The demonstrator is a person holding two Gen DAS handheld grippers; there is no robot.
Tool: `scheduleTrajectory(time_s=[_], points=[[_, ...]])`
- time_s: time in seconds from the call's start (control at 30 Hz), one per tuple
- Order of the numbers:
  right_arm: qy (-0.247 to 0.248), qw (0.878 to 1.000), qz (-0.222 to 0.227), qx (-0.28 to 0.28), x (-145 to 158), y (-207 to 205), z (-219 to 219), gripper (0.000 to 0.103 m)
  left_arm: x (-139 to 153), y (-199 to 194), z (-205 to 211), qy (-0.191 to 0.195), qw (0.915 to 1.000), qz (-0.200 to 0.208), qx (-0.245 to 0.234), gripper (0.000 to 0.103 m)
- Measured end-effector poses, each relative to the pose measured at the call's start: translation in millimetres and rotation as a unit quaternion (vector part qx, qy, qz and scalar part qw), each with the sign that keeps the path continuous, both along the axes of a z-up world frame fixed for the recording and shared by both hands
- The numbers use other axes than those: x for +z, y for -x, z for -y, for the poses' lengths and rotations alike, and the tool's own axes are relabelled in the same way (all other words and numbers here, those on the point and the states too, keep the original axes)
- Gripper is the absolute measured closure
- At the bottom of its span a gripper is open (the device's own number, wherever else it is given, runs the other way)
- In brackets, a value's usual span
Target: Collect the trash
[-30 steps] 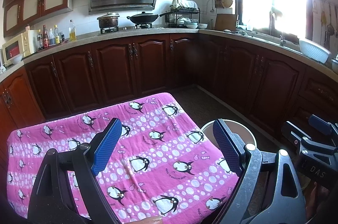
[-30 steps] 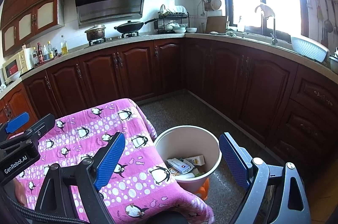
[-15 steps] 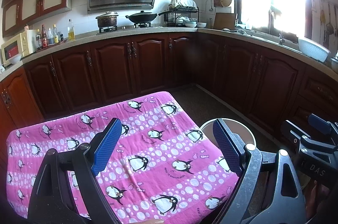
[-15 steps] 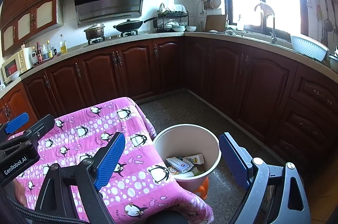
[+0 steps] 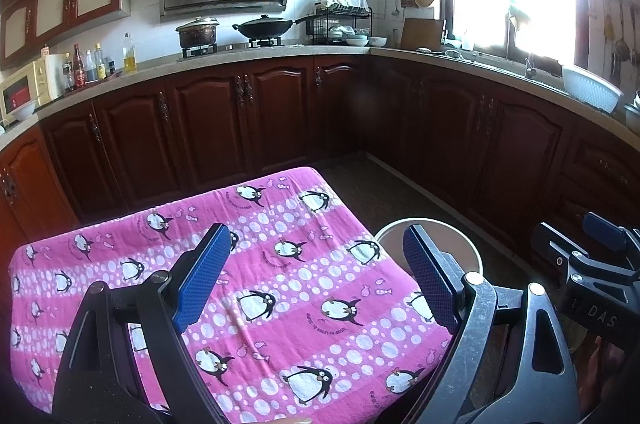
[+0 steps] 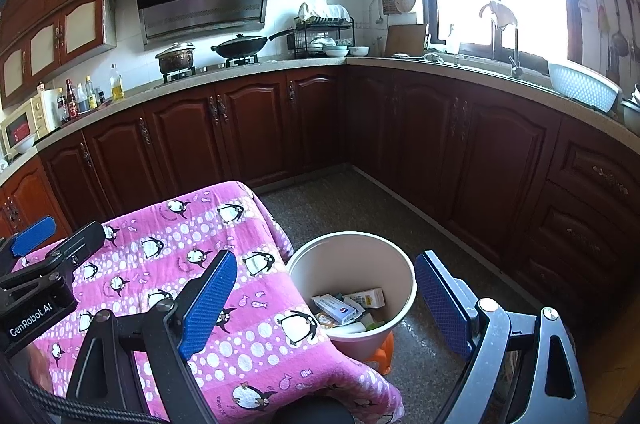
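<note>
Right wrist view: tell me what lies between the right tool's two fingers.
In the right wrist view, the open right tool frames the beige bin holding discarded boxes, beside the penguin cloth's edge; nothing is gripped.

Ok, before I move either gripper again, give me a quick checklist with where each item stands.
1. Left gripper free: ok, fingers wide apart, nothing between them.
2. Right gripper free: ok, open and not holding anything.
3. Trash left on the pink cloth: ok, none shows in either view; the near edge is hidden behind the grippers.
4. Bin reachable: ok, upright on the floor beside the covered table, mouth open.
5. Room in the bin: ok, small boxes and wrappers lie only at the bottom.
6. Trash on the floor: cannot tell, only part of it is in view.
</note>
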State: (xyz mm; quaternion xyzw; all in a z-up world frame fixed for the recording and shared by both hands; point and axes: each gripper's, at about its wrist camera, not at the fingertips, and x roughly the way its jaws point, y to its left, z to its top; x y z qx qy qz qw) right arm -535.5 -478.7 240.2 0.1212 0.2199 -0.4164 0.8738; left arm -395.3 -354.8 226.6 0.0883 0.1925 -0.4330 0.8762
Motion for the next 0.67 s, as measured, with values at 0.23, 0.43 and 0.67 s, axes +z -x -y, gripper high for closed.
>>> scheduleTrajectory(time_s=[0.23,0.43,0.67], points=[[-0.003,1.000,-0.001,-0.004,-1.0,0.5,0.8,0.014,-2.0,0.4,2.3,0.000,1.0000,-0.005,-0.008,0.015],[-0.007,1.000,-0.004,-0.008,-4.8,0.4,2.9,0.014,-6.8,-3.2,5.4,0.001,0.9995,-0.020,-0.023,0.015],[-0.015,1.000,-0.013,-0.011,-12.0,-5.5,6.9,0.014,-16.4,-13.6,6.9,0.004,0.9988,-0.036,-0.034,0.015]])
